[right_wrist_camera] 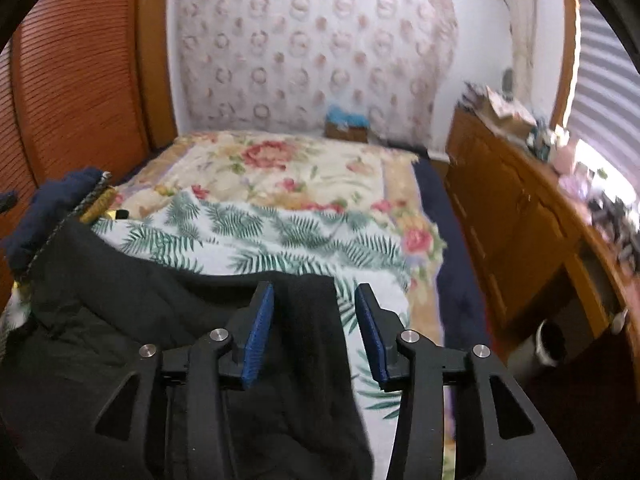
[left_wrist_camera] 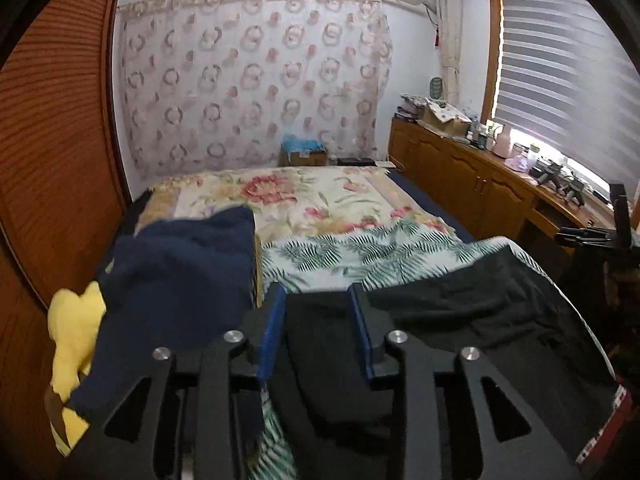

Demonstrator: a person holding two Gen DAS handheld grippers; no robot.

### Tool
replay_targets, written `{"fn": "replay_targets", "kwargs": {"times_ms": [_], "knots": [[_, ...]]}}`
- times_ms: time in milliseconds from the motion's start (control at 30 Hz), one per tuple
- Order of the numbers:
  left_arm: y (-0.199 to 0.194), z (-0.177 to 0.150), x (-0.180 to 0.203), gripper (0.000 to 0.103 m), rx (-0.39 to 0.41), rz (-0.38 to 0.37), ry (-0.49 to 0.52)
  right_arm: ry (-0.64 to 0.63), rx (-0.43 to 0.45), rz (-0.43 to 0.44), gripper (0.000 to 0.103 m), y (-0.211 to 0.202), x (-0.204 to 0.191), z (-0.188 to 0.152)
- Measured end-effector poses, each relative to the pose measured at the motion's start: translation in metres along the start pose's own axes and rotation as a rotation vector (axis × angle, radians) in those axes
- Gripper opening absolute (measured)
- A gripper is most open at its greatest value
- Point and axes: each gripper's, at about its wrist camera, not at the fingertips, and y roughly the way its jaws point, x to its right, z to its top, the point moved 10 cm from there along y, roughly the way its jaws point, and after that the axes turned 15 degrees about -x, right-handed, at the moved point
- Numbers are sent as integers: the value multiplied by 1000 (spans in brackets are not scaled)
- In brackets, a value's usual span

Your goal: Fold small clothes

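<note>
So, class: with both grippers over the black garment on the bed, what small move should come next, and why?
Probably close both on its far edge. The left gripper and right gripper are open, with the black garment lying between their pads, ungripped, on the leaf-print sheet.

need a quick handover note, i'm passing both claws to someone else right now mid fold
Left claw: open, black garment between its pads, not pinched.
Right claw: open, over the garment's right edge, also not gripping.
Black garment lies spread, wrinkled, on the fern sheet at the bed's near end.
Navy cloth and yellow cloth are heaped to the left.
Done: no neat fold visible.
Left: fold the black one, then the heap.
</note>
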Motion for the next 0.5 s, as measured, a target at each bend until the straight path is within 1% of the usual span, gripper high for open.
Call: {"fn": "replay_targets", "kwargs": {"times_ms": [33, 100, 133, 200, 267, 400, 467, 500], "knots": [[-2, -6, 2, 38, -8, -14, 0, 3, -2, 4, 46, -1, 0, -2], [-2, -24, 11, 39, -40, -40, 5, 8, -5, 33, 47, -6, -1, -17], [-2, -30, 13, 39, -47, -42, 8, 11, -7, 50, 48, -8, -4, -26], [1, -44, 22, 40, -71, -55, 20, 11, -13, 62, 49, -11, -9, -42], [8, -53, 28, 40, -100, -66, 28, 7, -22, 86, 49, -13, -15, -67], [27, -78, 42, 42, -168, -80, 48, 12, -66, 124, 50, -6, -28, -102], [37, -90, 47, 43, -204, -72, 54, 18, -86, 138, 56, -1, -29, -113], [42, -95, 49, 43, -221, -73, 54, 22, -97, 147, 64, 2, -31, -121]]}}
